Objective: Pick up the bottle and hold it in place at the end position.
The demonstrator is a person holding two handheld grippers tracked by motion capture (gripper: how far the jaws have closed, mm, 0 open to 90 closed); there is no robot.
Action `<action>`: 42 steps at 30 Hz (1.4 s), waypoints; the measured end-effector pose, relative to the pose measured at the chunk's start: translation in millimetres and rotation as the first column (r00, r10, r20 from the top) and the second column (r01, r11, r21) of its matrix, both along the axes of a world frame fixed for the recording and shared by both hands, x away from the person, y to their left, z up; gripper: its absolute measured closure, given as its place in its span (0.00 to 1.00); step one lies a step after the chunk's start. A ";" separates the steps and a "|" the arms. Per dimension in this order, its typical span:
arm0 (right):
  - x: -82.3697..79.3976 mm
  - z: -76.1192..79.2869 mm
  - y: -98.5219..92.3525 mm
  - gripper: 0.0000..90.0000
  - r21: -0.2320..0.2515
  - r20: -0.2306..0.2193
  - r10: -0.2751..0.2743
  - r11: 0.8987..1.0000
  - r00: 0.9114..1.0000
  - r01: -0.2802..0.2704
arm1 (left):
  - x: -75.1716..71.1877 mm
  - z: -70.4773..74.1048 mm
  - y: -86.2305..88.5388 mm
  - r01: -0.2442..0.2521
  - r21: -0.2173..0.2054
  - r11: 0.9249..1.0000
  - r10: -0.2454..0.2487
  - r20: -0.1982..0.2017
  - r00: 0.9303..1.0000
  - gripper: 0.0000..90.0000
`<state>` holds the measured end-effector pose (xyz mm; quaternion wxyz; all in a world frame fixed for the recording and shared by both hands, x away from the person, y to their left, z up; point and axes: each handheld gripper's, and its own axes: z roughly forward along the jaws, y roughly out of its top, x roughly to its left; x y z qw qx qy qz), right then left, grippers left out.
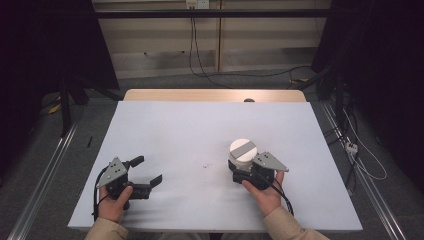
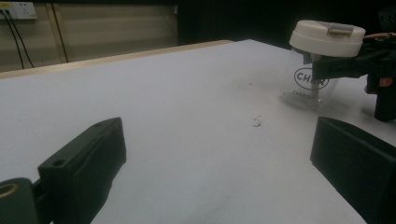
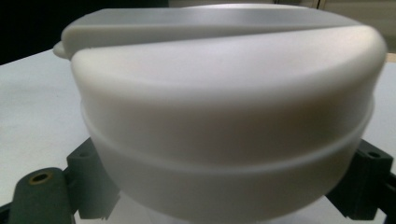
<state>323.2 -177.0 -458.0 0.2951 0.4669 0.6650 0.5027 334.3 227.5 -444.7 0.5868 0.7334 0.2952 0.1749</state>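
White tabletop [image 1: 200, 135]: right gripper [image 1: 239, 172] clasps lidded cup [image 1: 242, 152], lettering facing the wide-open left gripper [image 1: 148, 172].

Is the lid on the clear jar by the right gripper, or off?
On. The white lid caps the upright clear jar, with the right gripper closed around the jar below it.

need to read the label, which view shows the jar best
The left gripper view: the jar shows in full from the side, clear body with partial "CHER" lettering under a white lid. The high view shows it small from above, mostly lid. The right gripper view is too close, only the lid.
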 end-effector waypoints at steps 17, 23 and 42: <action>5.8 2.5 -4.1 0.20 0.008 -0.009 0.051 0.999 0.999 -0.051 | 0.4 -0.6 0.4 -0.001 -0.014 1.000 0.001 -0.001 1.000 0.04; 14.0 8.7 2.0 0.20 0.013 0.018 0.086 0.996 0.996 -0.086 | 0.6 -0.8 -0.5 0.001 -0.013 1.000 -0.001 0.000 1.000 0.04; 44.9 17.7 18.8 0.20 -0.015 0.036 0.128 0.992 0.991 -0.128 | 0.9 -1.2 0.3 0.000 -0.026 1.000 0.000 -0.006 1.000 0.04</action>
